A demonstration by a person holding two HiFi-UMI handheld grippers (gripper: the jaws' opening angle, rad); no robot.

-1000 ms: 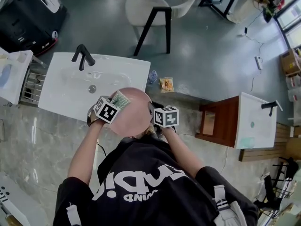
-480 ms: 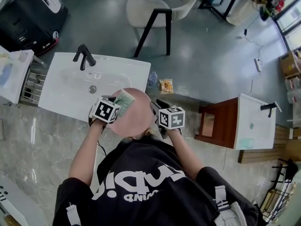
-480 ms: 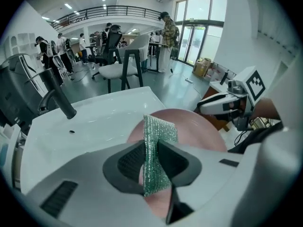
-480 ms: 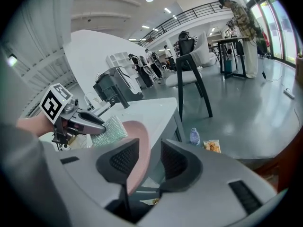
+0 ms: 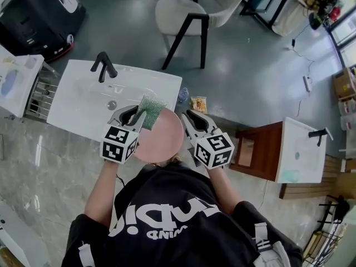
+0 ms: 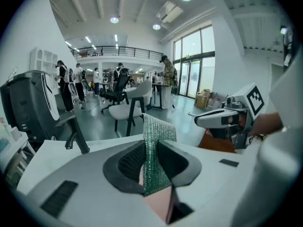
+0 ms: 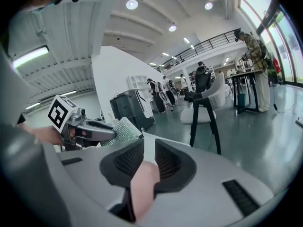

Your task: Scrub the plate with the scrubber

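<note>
The pink plate (image 5: 162, 138) hangs in front of the person, over the near edge of the sink. My left gripper (image 5: 135, 114) is shut on the green mesh scrubber (image 5: 149, 110), which stands up at the plate's far left rim. In the left gripper view the scrubber (image 6: 156, 141) fills the jaws, with pink plate (image 6: 158, 205) showing below it. My right gripper (image 5: 194, 121) is at the plate's right rim. Its jaws are closing, and the plate's edge (image 7: 142, 183) sits low between them with a gap still showing.
A white sink (image 5: 72, 113) with a black tap (image 5: 103, 65) lies just beyond the plate. A drying rack (image 5: 39, 93) stands at its left. On the right are a wooden stand (image 5: 256, 143) and a second basin (image 5: 300, 146). A chair (image 5: 194, 10) is farther off.
Both grippers have drawn back toward the person. The right one has shifted right, off the plate's face. The scrubber has moved from the plate's face to its far left rim.
</note>
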